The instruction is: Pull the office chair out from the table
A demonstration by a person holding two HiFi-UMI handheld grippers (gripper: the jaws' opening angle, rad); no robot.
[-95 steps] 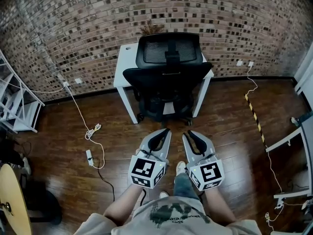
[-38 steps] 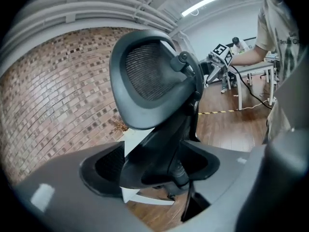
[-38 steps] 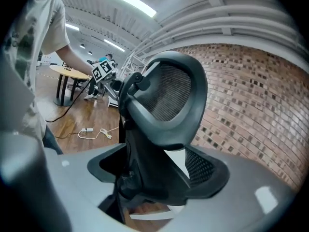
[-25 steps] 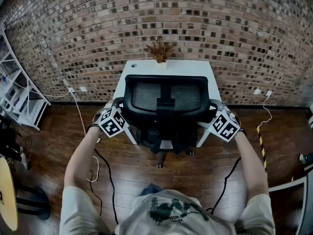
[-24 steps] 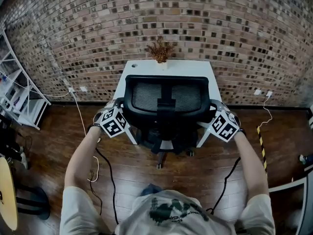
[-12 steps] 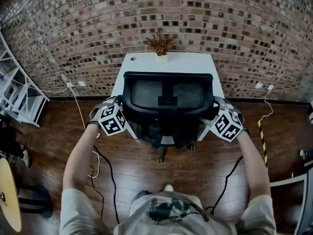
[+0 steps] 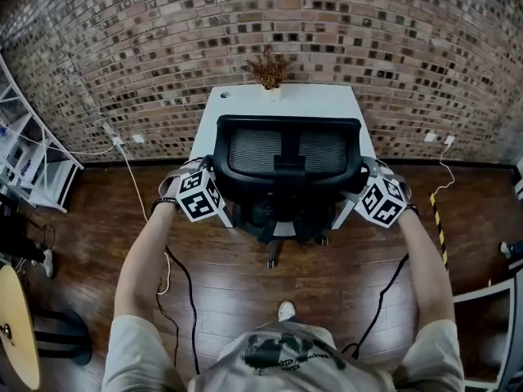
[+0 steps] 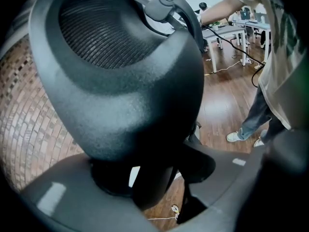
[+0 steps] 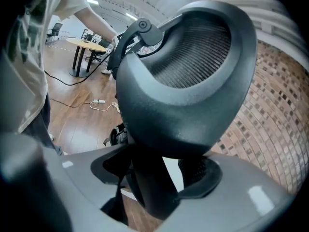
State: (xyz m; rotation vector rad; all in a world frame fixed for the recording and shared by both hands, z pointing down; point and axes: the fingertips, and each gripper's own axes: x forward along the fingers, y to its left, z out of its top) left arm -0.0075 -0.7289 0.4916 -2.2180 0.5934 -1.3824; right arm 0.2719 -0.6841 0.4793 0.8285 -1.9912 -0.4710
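1. Black plastic rim of the office chair backrest sits between the jaws of my left gripper, which have just closed and now clamp it.
2. Chair stands tucked against the white table. With a rigid frame and wheeled base, I expect it to be heavy but free-rolling.
3. My right gripper has just closed too and grips the opposite rim. That stiff edge, not the soft mesh, is the place to hold.

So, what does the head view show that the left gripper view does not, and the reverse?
Head view only: the whole white rectangular table and the dried brown plant. Left gripper view only: the jaws of the left claw, which have just been closing, on the rim of the black mesh-backed office chair, and the person's blue jeans. Both: that chair, the brick wall, the wooden floor.
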